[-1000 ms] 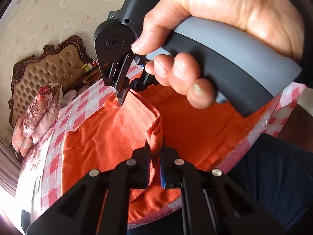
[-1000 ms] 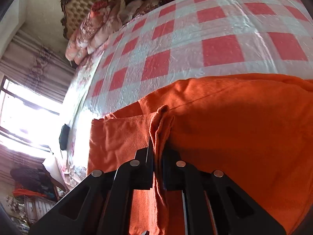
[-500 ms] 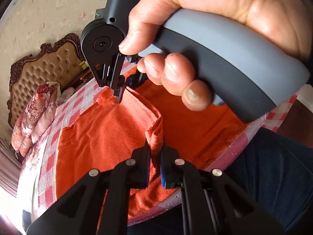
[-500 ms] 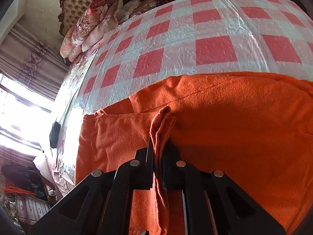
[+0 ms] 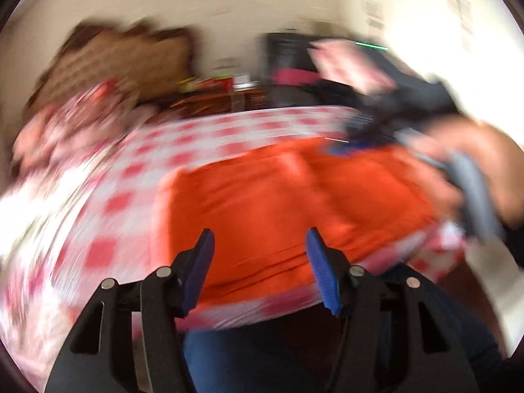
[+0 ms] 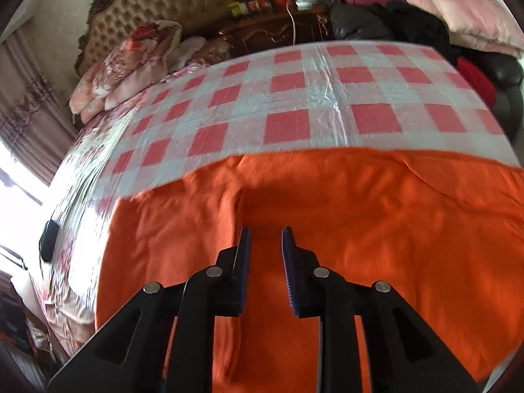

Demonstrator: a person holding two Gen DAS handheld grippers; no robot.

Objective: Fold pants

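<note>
The orange pants (image 6: 327,229) lie spread flat on the red-and-white checked sheet (image 6: 294,98) covering the bed, along the near edge of it; a soft crease runs down the cloth just ahead of the right gripper (image 6: 266,231), and the far edge of the pants meets the checks in a fairly straight line. The right gripper has its jaws a little apart, having just been opening, with nothing pinched between its 2 blue pads; the cloth seen in the gap lies below them, loose. The left gripper (image 5: 260,231) has its jaws much wider, also having just been opening, and nothing is caught between them; the pants lie beyond and below its fingertips, though this view is badly smeared by motion. At the right of the left view a hand (image 5: 475,170) grips a grey handle, blurred. Beyond the sheet stand a tufted headboard (image 6: 157,3), a folded floral quilt (image 6: 131,59) and a dark wooden nightstand (image 6: 271,29); a pink pillow (image 6: 458,3) rests at the upper right.
</note>
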